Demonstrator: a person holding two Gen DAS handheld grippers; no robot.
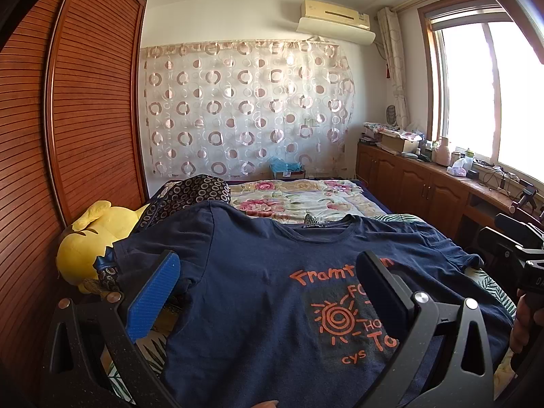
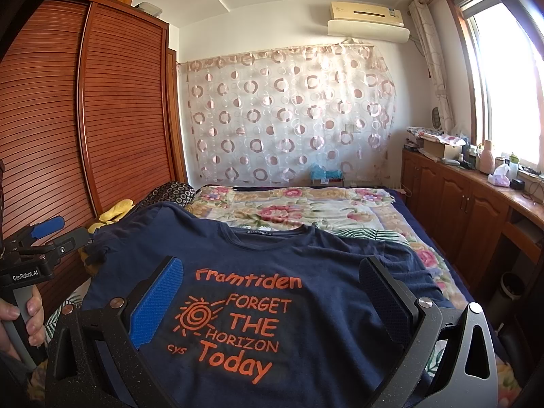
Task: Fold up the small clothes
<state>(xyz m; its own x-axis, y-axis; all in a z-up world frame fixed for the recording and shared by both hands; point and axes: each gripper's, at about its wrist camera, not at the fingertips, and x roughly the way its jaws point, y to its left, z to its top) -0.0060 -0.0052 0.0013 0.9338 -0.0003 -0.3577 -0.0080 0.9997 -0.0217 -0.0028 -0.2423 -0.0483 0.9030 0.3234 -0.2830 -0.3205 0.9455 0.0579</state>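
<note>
Bedroom, left wrist view: louvred wooden wardrobe at left, circle-patterned sheer curtain on the far wall, air conditioner above it, bright window at right over a cluttered wooden cabinet run. Bed with floral blanket at the far end. Navy T-shirt, orange print, lies spread flat, front up, neckline pointing away, across the near part of the bed. Yellow plush toy sits beside its left sleeve, against the wardrobe. Left gripper: jaws wide apart, holding nothing, poised above the shirt's lower half. Right gripper, partly visible at the right edge; jaw state cannot be told from this view.

Right wrist view: same room. Bed, floral blanket, wardrobe, curtain. T-shirt centred, print reading "Framtiden FORGET THE HORIZON Today". Right gripper: jaws spread wide, empty, framing the print from above. Left gripper at the left edge, its handle gripped by a hand.
</note>
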